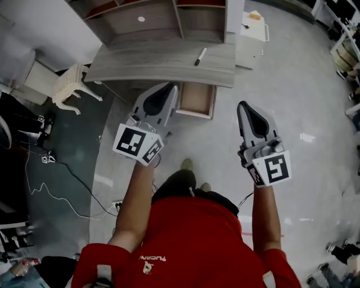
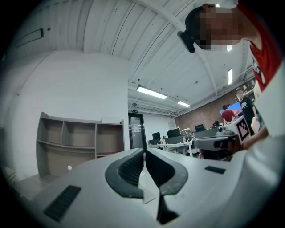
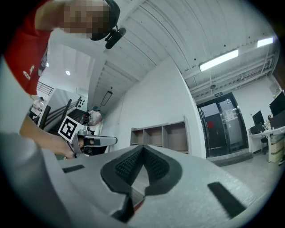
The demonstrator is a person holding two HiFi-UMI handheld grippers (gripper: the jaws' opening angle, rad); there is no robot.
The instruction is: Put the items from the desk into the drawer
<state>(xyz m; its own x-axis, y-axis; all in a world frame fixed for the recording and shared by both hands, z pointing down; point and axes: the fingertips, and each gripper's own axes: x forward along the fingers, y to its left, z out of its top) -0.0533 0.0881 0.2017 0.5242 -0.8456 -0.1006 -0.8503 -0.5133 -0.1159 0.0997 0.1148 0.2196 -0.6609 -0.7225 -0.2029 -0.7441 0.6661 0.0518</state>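
Note:
A black marker pen [image 1: 200, 56] lies on the grey wooden desk [image 1: 152, 64], near its right end. Below the desk's front edge a wooden drawer [image 1: 197, 99] stands pulled out, and its inside looks bare. My left gripper [image 1: 171, 88] is held in the air in front of the desk, its tips just left of the drawer, jaws shut on nothing. My right gripper [image 1: 242, 104] hangs to the right of the drawer over the floor, also shut and empty. In the gripper views both point forward and up, left gripper [image 2: 144, 151] and right gripper [image 3: 142, 148], toward the shelf unit [image 2: 80, 142] [image 3: 162, 136].
The shelf unit [image 1: 163, 17] stands on the back of the desk with a small white round thing [image 1: 141, 19] in it. A white carved stool [image 1: 70, 84] is left of the desk, a white side table [image 1: 253, 34] right. Cables [image 1: 50, 191] cross the dark floor.

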